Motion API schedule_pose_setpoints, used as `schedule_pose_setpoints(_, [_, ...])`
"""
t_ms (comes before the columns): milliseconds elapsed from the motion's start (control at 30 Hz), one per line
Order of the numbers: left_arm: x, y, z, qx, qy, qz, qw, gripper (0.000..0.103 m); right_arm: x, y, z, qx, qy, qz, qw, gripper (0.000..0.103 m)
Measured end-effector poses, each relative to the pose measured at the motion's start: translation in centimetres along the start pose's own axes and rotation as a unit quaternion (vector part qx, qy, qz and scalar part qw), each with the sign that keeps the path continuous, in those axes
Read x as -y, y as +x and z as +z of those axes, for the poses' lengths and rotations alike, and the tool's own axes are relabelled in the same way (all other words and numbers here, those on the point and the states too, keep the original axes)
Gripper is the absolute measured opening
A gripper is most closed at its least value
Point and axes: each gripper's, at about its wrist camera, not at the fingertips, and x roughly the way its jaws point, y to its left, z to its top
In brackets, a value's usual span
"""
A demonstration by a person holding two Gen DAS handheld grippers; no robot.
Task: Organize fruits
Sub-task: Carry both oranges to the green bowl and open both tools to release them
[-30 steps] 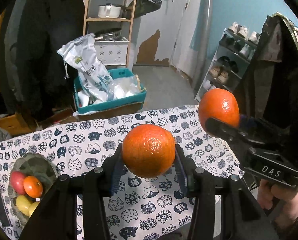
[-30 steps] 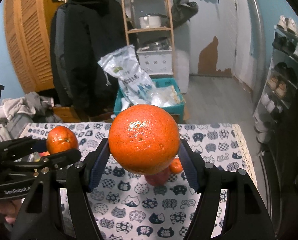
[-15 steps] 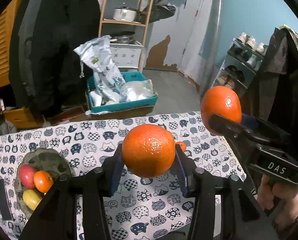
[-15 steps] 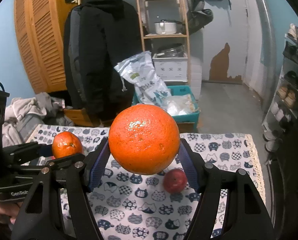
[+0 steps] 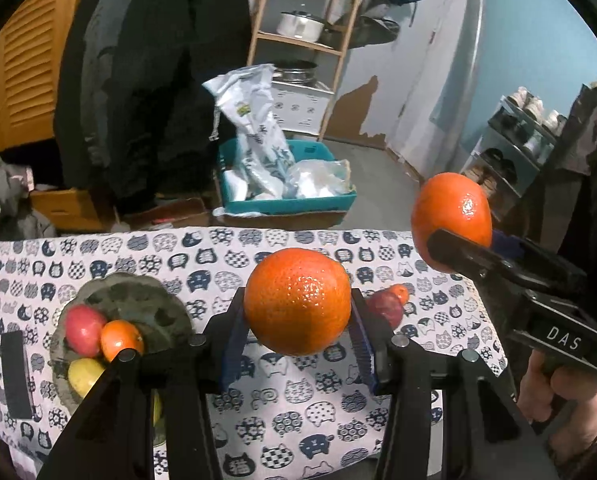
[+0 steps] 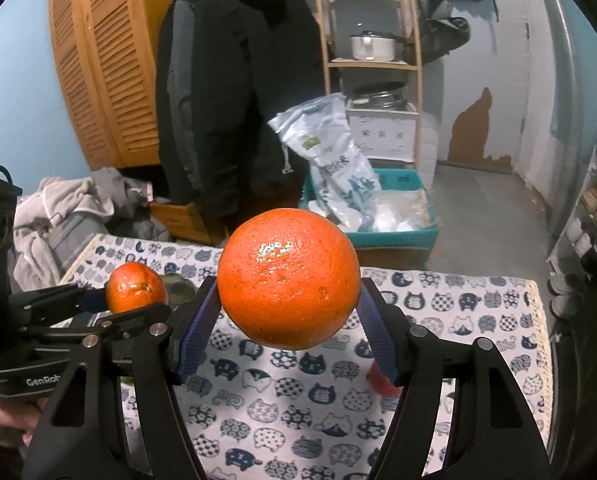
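Observation:
My left gripper (image 5: 297, 320) is shut on an orange (image 5: 297, 301), held above the cat-print tablecloth (image 5: 290, 416). My right gripper (image 6: 288, 320) is shut on a larger orange (image 6: 288, 284); it shows at the right of the left wrist view (image 5: 452, 220). The left gripper's orange shows in the right wrist view (image 6: 136, 287). A dark bowl (image 5: 146, 304) at the left holds a red apple (image 5: 83, 330), a small orange (image 5: 121, 340) and a yellow fruit (image 5: 84, 376). A red apple (image 5: 386, 310) and a small orange (image 5: 398, 293) lie on the cloth behind the left gripper.
A black flat object (image 5: 15, 374) lies at the cloth's left edge. Beyond the table stand a teal crate with bags (image 5: 286, 196), a wooden shelf with pots (image 5: 302, 28), a hanging black coat (image 6: 234, 92) and a shoe rack (image 5: 518, 136). Clothes are piled at the left (image 6: 70, 208).
Both grippers have swung left while holding their oranges. The bowl has moved toward the centre of the left wrist view, and the loose apple and small orange came into sight.

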Motion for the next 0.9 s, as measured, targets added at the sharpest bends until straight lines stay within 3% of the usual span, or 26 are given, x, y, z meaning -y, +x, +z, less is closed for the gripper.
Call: schedule_pose_setpoints(900, [-13.6, -1.1, -2.8, -0.011, -0.108, 0.071, 0.9916, 0.048, -11.0, 10.3, 0.8, -0.078, -0.057, 0.075, 0.992, 0.069])
